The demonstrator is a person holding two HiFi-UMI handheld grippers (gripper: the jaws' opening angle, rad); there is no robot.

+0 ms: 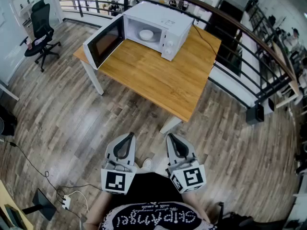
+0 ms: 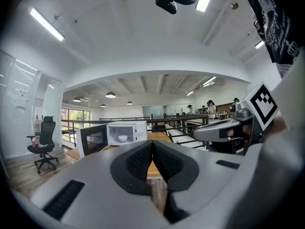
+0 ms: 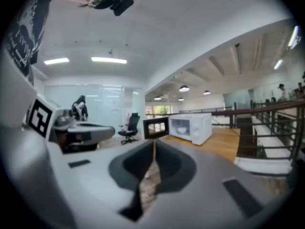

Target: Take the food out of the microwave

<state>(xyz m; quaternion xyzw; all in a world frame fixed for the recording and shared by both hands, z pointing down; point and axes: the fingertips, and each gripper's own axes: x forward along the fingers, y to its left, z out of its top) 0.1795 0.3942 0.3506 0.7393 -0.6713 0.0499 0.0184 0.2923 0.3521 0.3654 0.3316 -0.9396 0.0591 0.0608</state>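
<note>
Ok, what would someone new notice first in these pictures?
The white microwave at the far end of the wooden table, its door swung wide open and a white bowl inside. Nearer, the left gripper and right gripper are held side by side over the wood floor, both shut and empty.
</note>
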